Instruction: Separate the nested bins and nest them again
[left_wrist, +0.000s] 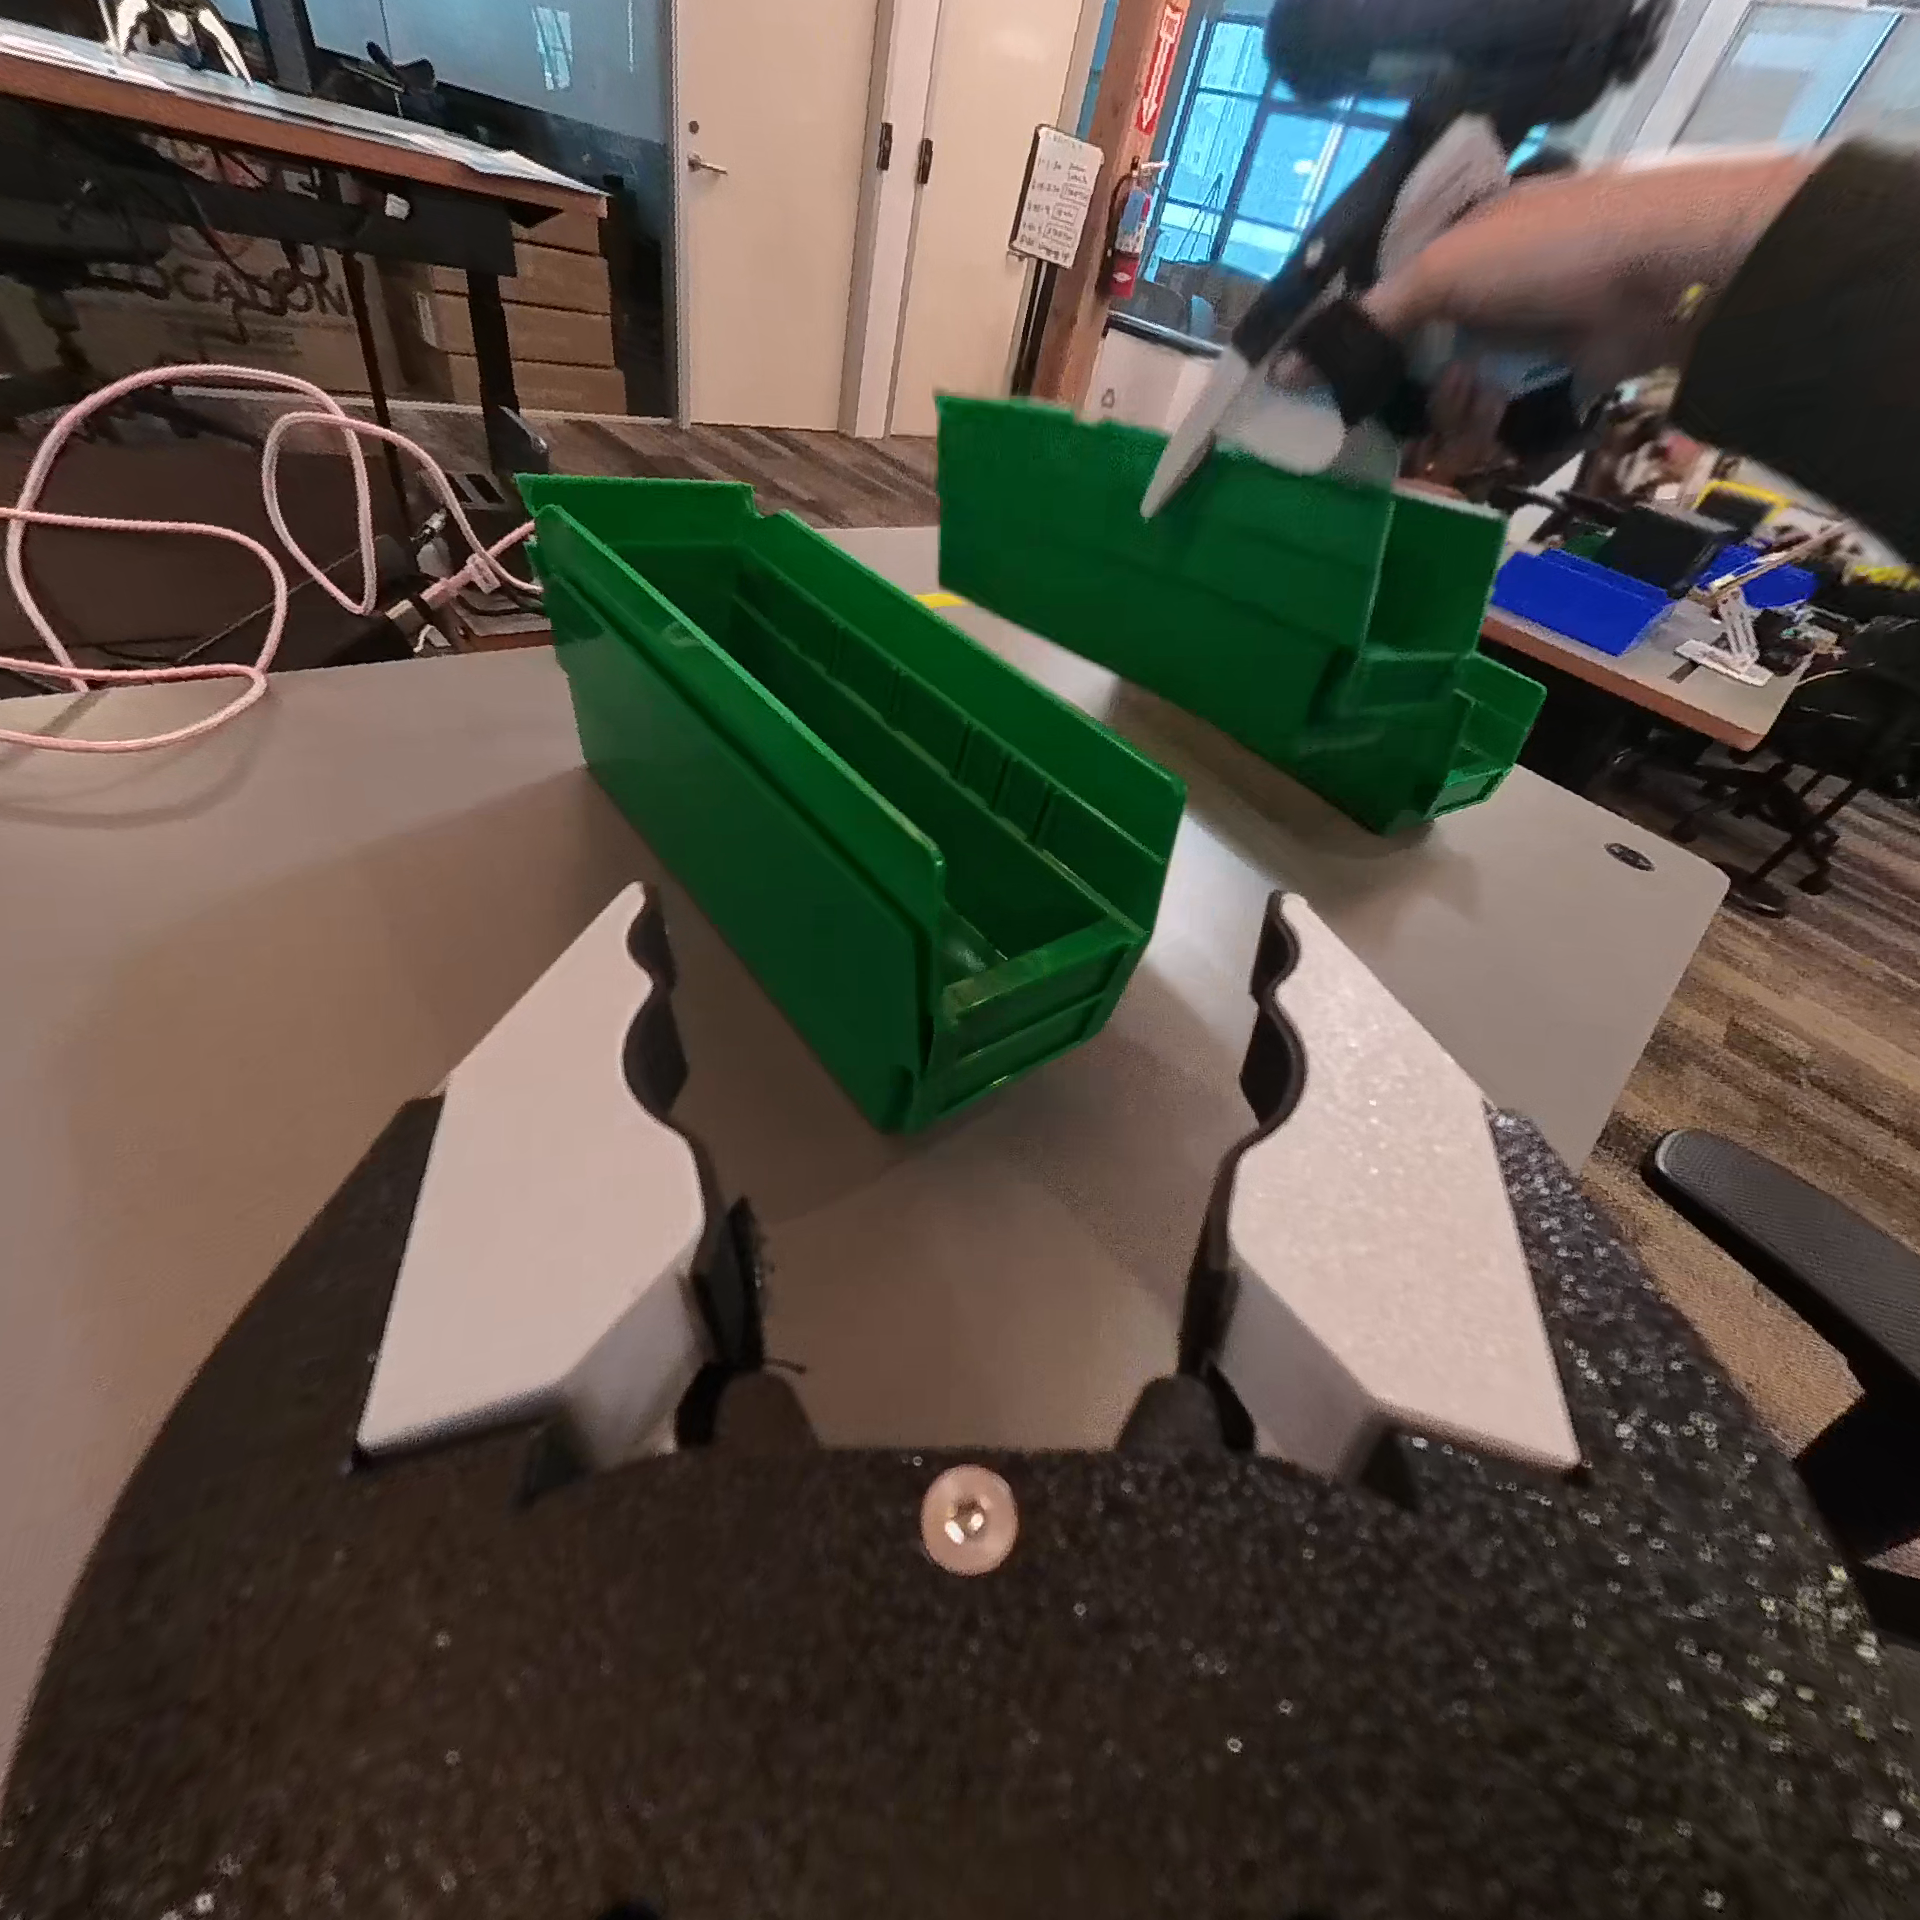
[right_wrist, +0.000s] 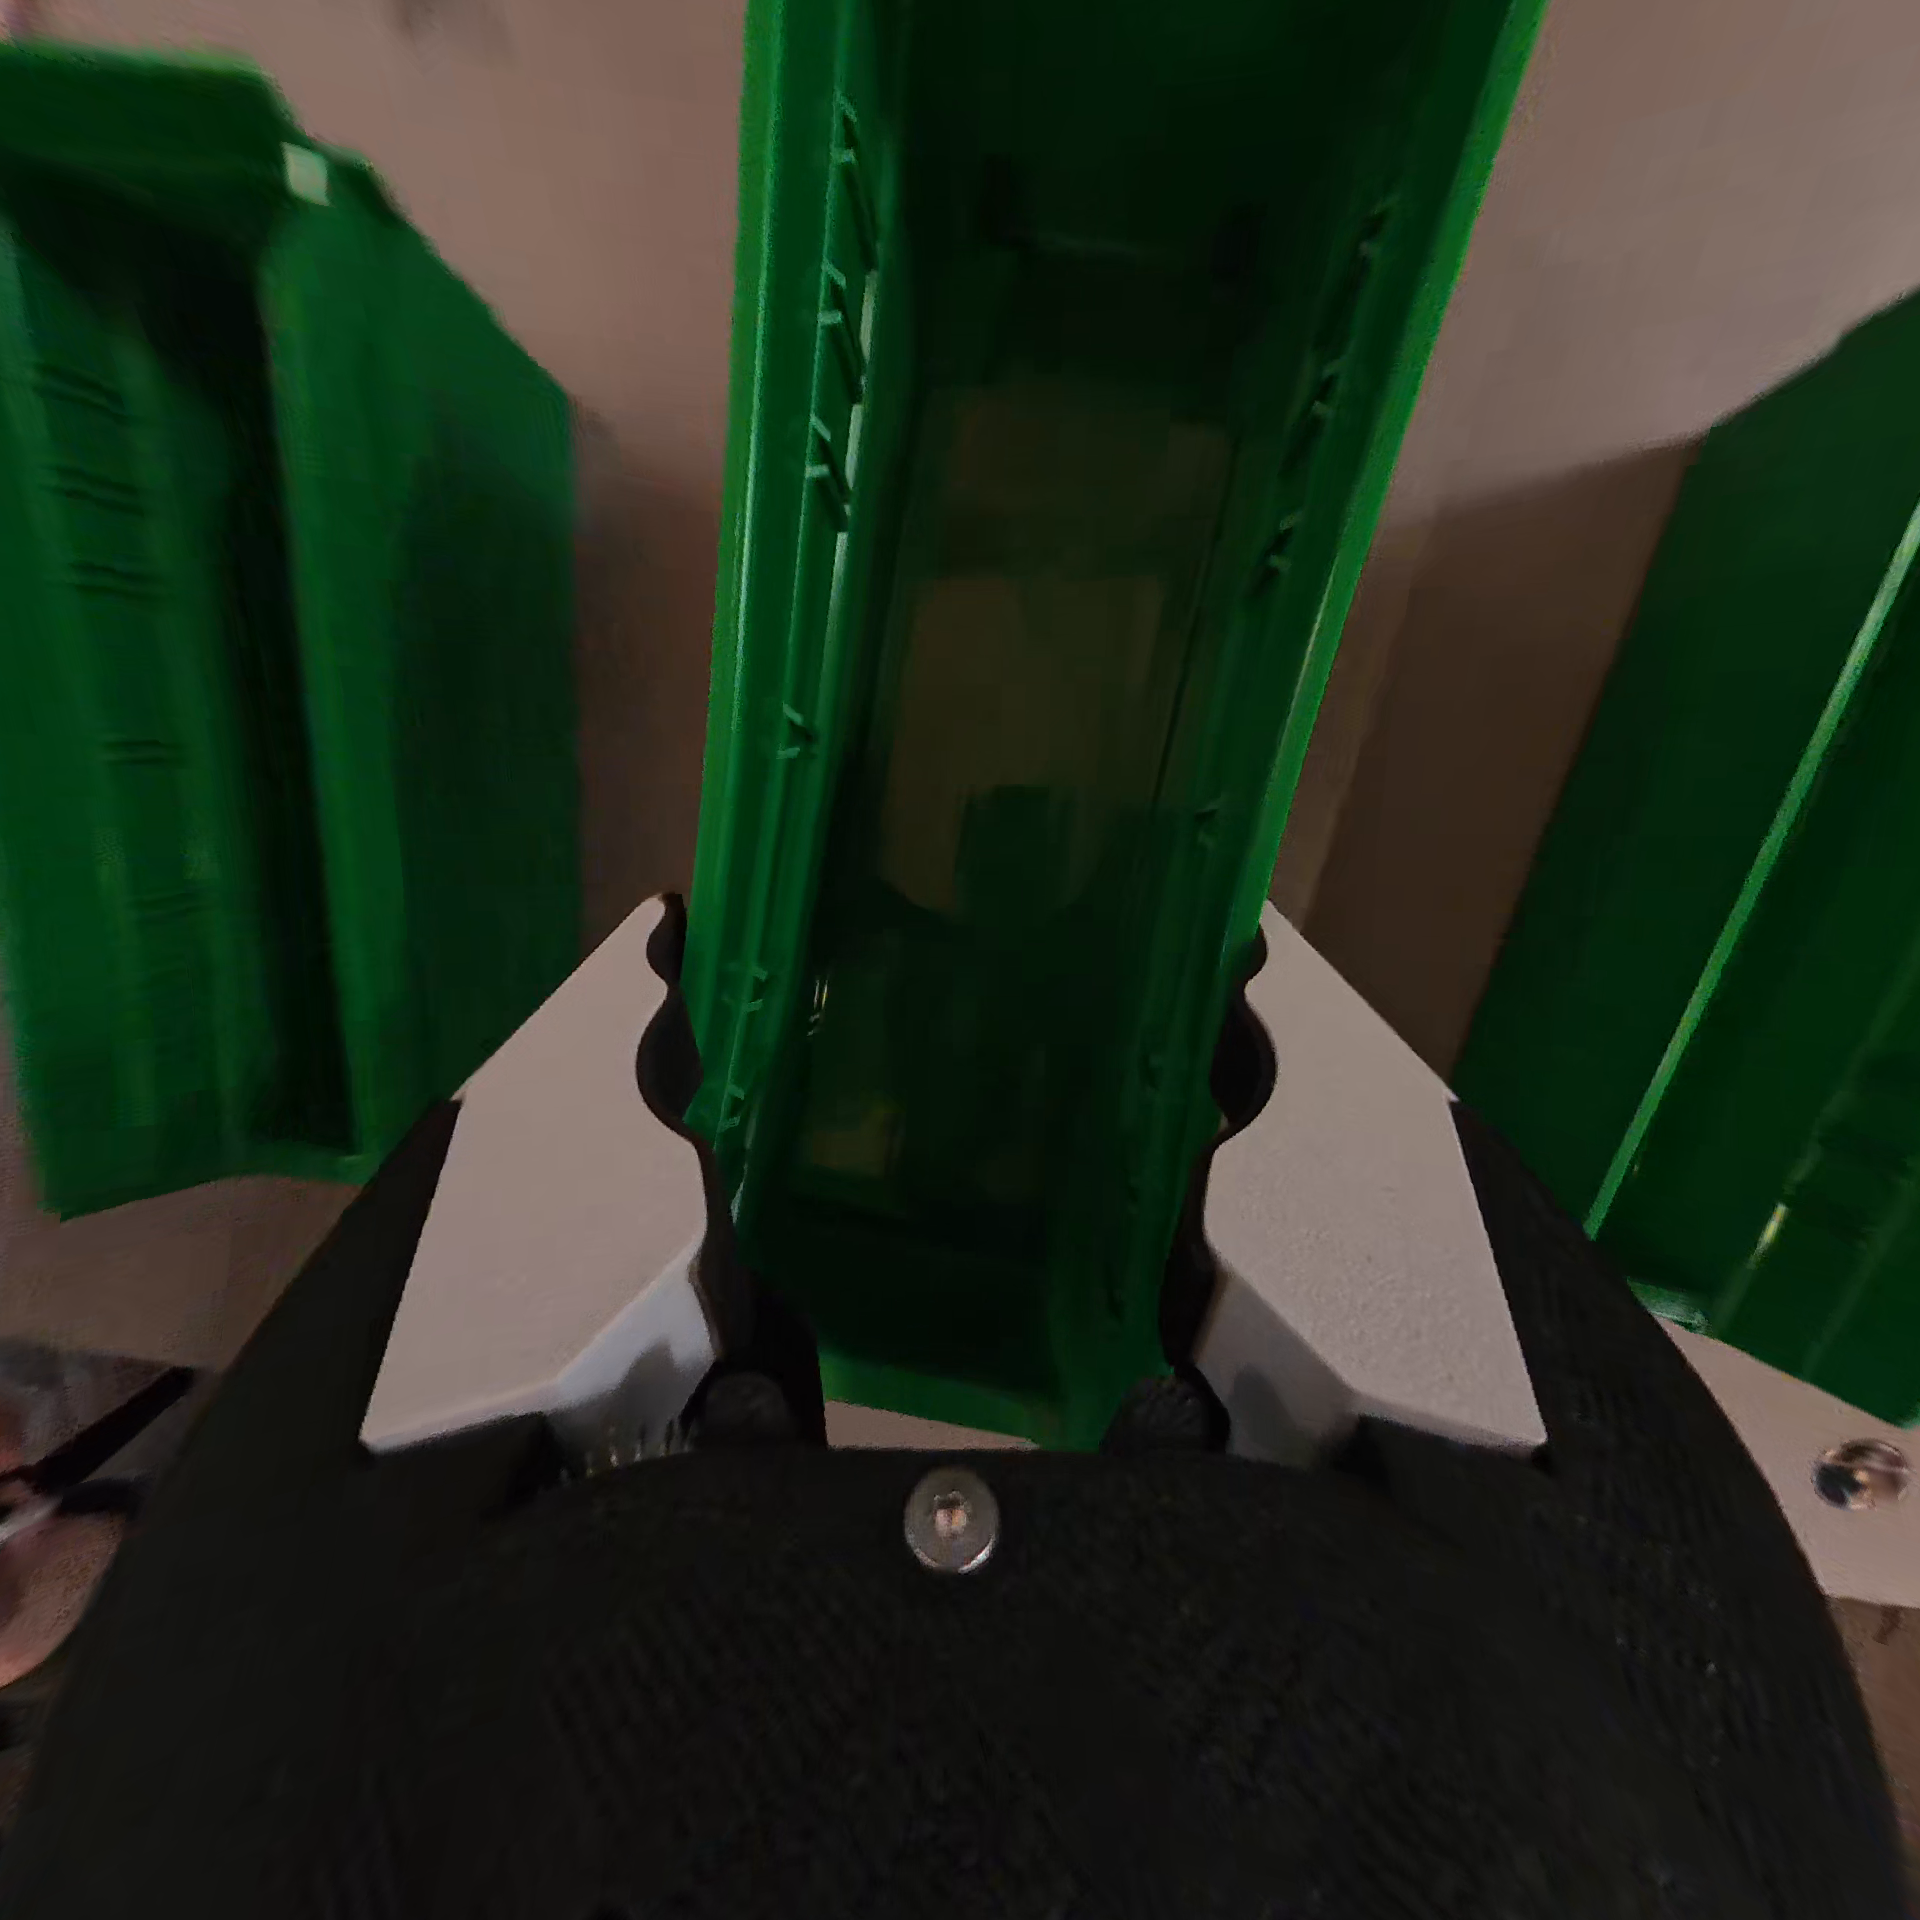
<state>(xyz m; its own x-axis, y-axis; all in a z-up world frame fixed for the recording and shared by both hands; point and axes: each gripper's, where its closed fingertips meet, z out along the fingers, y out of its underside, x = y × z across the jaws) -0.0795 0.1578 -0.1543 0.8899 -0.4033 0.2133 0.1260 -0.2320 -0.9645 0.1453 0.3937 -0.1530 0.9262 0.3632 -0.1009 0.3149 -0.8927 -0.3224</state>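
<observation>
A green bin stack, seemingly two bins nested, stands on the grey table just ahead of my left gripper, which is open and empty. My right gripper is shut on another green bin and holds it tilted above the table's far side. In the right wrist view that held bin runs lengthwise between the fingers, clamped across its side walls by the right gripper. Green bins lie on either side of it, one on the left and one on the right.
A pink cable loops over the table's far left edge. The table's right edge is close, with a black chair armrest beyond. Another table with blue bins stands behind. A person's arm holds the right gripper.
</observation>
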